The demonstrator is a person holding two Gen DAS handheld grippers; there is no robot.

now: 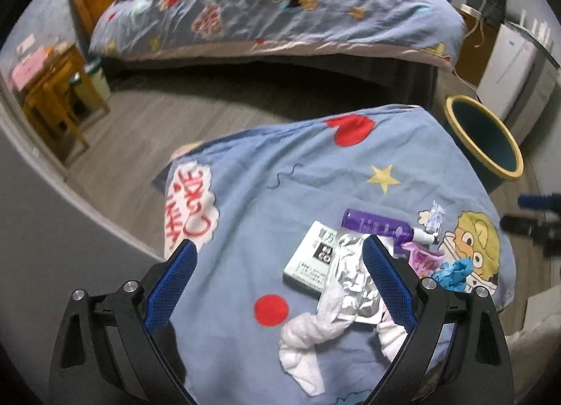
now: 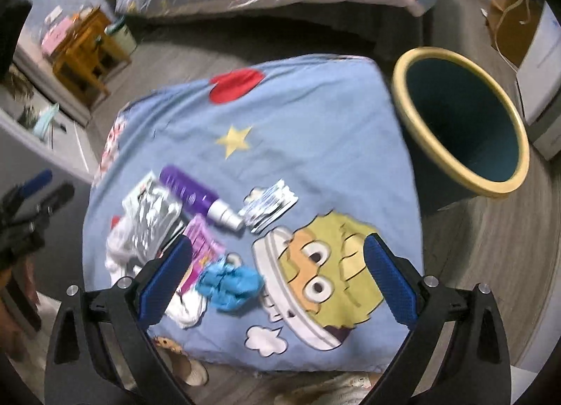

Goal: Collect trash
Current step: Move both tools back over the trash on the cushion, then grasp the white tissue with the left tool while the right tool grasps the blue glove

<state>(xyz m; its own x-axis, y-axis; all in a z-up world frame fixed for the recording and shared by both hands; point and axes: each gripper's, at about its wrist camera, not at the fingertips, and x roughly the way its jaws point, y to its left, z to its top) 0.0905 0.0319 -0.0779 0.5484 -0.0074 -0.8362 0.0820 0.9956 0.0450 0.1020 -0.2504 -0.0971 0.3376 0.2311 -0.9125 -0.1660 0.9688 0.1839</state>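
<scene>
I was looking into a bedroom with a grey wood floor, where a blue cartoon-print cover [image 2: 315, 117] lay over a low surface. My left gripper [image 1: 278, 257] hung spread wide with nothing held, its right finger over the crumpled foil wrapper [image 1: 354, 282] and white tissue [image 1: 308, 338]. My right gripper [image 2: 280, 257] was likewise released, empty above the cover's near edge, with the blue glove [image 2: 228, 285] just inside its left finger. Beyond that lay a pink packet [image 2: 203, 240], a white box [image 1: 312, 261], a purple spray bottle [image 2: 196, 191] and a small clear wrapper [image 2: 270, 205], bunched toward the cover's left side. A bin [image 2: 459, 124] stood on the floor beside the far right corner. Farthest off was a bed [image 1: 280, 12].
</scene>
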